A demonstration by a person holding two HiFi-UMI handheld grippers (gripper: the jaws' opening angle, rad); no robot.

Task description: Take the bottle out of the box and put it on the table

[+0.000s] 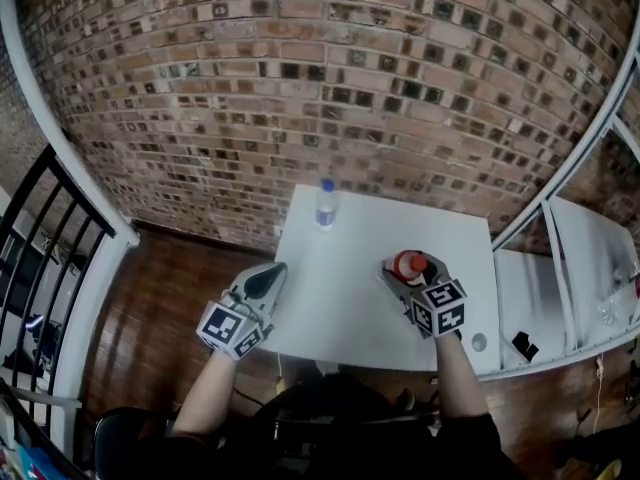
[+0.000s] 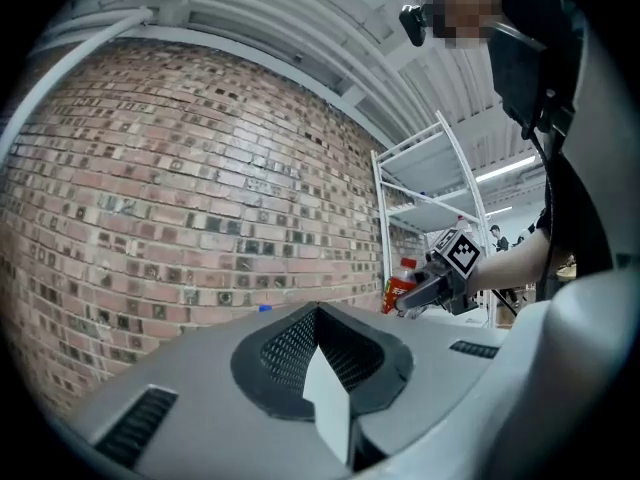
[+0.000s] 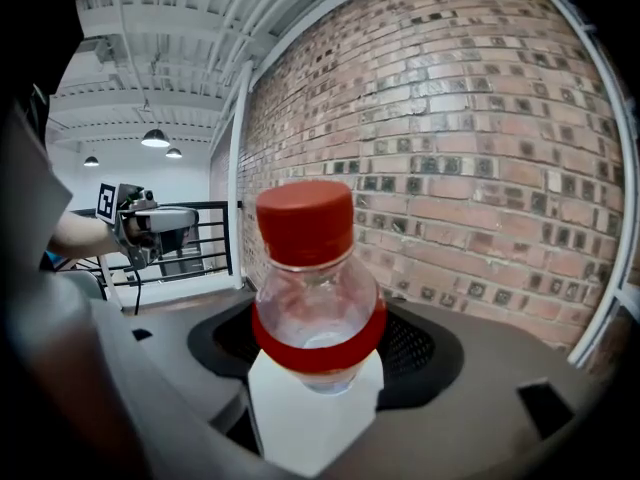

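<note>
A clear bottle with a red cap and red label (image 1: pixel 409 263) is held over the near right part of the white table (image 1: pixel 340 308), with my right gripper (image 1: pixel 401 274) shut on it. In the right gripper view the bottle (image 3: pixel 312 278) stands upright between the jaws of that gripper (image 3: pixel 315 368). The left gripper (image 1: pixel 266 281) hovers at the table's left edge. Its jaws look shut with nothing in them in its own view (image 2: pixel 320 353). From there, the red bottle (image 2: pixel 402 286) shows off to the right. No box is in view.
A second clear bottle with a blue cap (image 1: pixel 326 204) stands at the table's far edge by the brick wall (image 1: pixel 300 68). A black railing (image 1: pixel 40 238) runs at the left. White shelving (image 1: pixel 570 268) stands at the right.
</note>
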